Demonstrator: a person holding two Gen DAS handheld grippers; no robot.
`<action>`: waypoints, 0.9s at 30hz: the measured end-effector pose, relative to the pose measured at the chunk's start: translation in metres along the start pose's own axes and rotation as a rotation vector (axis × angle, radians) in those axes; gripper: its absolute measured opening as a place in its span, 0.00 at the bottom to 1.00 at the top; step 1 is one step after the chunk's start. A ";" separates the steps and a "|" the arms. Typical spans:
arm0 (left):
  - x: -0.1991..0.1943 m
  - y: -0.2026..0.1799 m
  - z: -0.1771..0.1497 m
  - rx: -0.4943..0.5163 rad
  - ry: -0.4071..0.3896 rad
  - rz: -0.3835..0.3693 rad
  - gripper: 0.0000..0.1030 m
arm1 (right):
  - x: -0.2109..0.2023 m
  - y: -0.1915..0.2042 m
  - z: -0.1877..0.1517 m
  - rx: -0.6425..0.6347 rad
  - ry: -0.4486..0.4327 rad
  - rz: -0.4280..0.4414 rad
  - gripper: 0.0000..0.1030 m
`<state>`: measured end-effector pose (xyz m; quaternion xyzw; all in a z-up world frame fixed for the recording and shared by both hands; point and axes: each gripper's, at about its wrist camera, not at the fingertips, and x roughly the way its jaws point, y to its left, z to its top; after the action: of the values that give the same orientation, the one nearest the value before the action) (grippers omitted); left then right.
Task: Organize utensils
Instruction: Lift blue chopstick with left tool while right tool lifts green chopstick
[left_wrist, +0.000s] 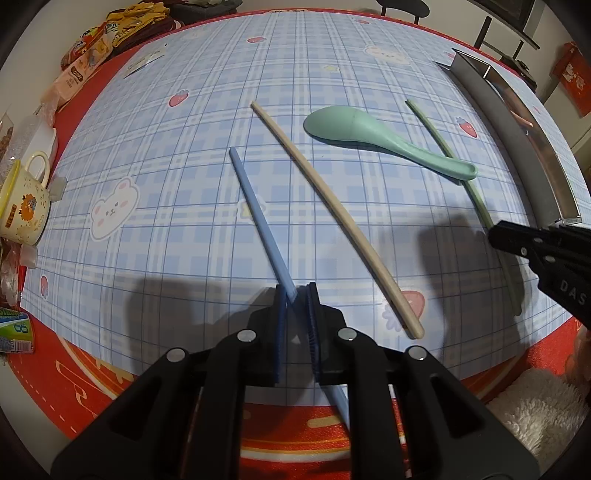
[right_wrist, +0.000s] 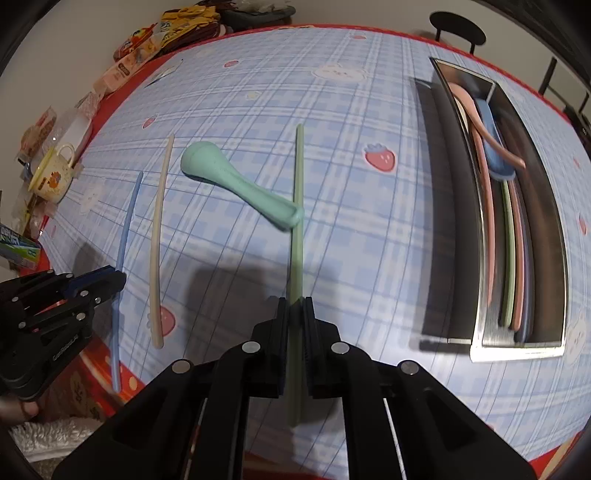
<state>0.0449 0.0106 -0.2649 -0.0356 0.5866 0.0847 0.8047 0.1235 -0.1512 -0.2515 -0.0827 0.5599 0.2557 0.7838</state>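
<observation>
The left gripper (left_wrist: 295, 295) is seen closed on the blue chopstick (left_wrist: 255, 214), its pads pressed against the stick near the near end, with the far end lying out over the blue plaid tablecloth (left_wrist: 166, 155). The right gripper (right_wrist: 295, 306) is likewise closed tight, and the green chopstick (right_wrist: 298, 192) is clamped between its pads close to the near end. The handle tip of the mint-green spoon (right_wrist: 236, 184) is found resting across the green chopstick, bowl face-down on the cloth. The beige chopstick (left_wrist: 332, 206) is left free on the cloth between the blue chopstick and the spoon, touched by neither gripper. The metal tray (right_wrist: 546, 206) is placed at the right side of the table, well apart from both grippers; inside it a pink spoon (right_wrist: 498, 147), a blue spoon (right_wrist: 493, 147) and several long sticks in pink, green and a pale colour are laid lengthwise, though their exact count cannot be told through the blur. A yellow mug (left_wrist: 24, 206) with a printed motif and assorted snack packets (left_wrist: 88, 48) are noted along the left and far edges of the table.
</observation>
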 end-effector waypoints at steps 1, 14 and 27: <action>0.000 0.000 0.000 0.000 -0.001 0.000 0.14 | 0.001 0.002 0.001 -0.015 -0.007 -0.009 0.08; -0.001 0.001 0.000 -0.009 -0.003 -0.009 0.14 | -0.004 -0.007 -0.009 0.048 -0.011 0.032 0.07; -0.007 0.033 -0.008 -0.182 -0.017 -0.153 0.10 | -0.036 -0.032 -0.024 0.204 -0.098 0.139 0.07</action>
<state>0.0296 0.0415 -0.2592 -0.1526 0.5652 0.0763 0.8071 0.1103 -0.1994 -0.2323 0.0491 0.5484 0.2545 0.7950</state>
